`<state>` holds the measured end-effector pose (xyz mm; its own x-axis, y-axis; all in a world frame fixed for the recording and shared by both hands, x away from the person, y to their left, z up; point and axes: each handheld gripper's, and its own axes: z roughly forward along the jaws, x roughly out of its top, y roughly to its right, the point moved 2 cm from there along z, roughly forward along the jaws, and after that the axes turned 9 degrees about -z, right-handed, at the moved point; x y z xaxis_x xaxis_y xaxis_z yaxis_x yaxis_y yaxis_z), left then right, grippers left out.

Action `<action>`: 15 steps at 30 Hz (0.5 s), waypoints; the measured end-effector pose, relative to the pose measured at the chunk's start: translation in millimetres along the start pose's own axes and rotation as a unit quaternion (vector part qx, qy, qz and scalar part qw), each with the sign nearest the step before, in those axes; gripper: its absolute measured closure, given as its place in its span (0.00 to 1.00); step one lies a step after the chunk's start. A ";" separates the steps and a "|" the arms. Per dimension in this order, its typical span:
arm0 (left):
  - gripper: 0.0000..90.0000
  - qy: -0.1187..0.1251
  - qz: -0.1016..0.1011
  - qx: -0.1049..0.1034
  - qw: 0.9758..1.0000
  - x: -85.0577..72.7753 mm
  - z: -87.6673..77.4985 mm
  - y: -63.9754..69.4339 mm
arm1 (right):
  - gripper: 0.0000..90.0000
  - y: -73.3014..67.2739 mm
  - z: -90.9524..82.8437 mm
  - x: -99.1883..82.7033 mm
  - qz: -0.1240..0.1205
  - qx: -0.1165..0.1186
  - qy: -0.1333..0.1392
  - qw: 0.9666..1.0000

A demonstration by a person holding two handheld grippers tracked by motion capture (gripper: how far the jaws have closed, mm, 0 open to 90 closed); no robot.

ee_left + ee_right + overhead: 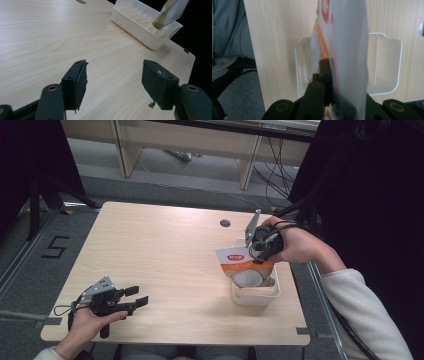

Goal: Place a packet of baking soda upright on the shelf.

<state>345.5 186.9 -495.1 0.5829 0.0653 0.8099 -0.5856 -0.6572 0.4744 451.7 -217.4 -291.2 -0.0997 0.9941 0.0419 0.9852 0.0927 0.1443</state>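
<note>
A white and orange snack pouch (245, 265) hangs over the white plastic bin (257, 299) at the table's right side, its lower end dipping into the bin. My right gripper (261, 251) is shut on the pouch's top edge, and in the right gripper view the pouch (344, 50) runs up between the jaws above the bin (384, 62). My left gripper (139, 296) rests on the table near the front left corner, open with nothing between its pads (75, 82). From the left gripper view the bin (140, 27) stands ahead, with the pouch's bottom (170, 12) above it.
The wooden table (165, 255) has a small round cable hole (225, 223) near its far edge. The bin sits close to the table's right front edge. Dark floor, a tripod and desk legs lie beyond the table.
</note>
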 end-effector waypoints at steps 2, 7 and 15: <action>0.40 0.000 0.000 0.000 1.000 0.0 0.0 0.1 | 1.00 -0.5 0.5 -0.9 0.004 -0.002 -0.004 1.000; 0.40 0.002 -0.005 0.000 1.000 -0.2 0.2 0.1 | 1.00 -1.4 1.1 -3.0 0.015 0.001 -0.008 1.000; 0.40 0.001 -0.005 0.001 1.000 -0.1 -0.1 0.3 | 1.00 -0.2 2.1 -5.7 0.008 0.005 -0.005 1.000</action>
<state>345.2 186.8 -495.0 0.5874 0.0737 0.8059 -0.5785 -0.6581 0.4818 452.4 -223.0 -293.5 -0.0832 0.9959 0.0342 0.9879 0.0779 0.1337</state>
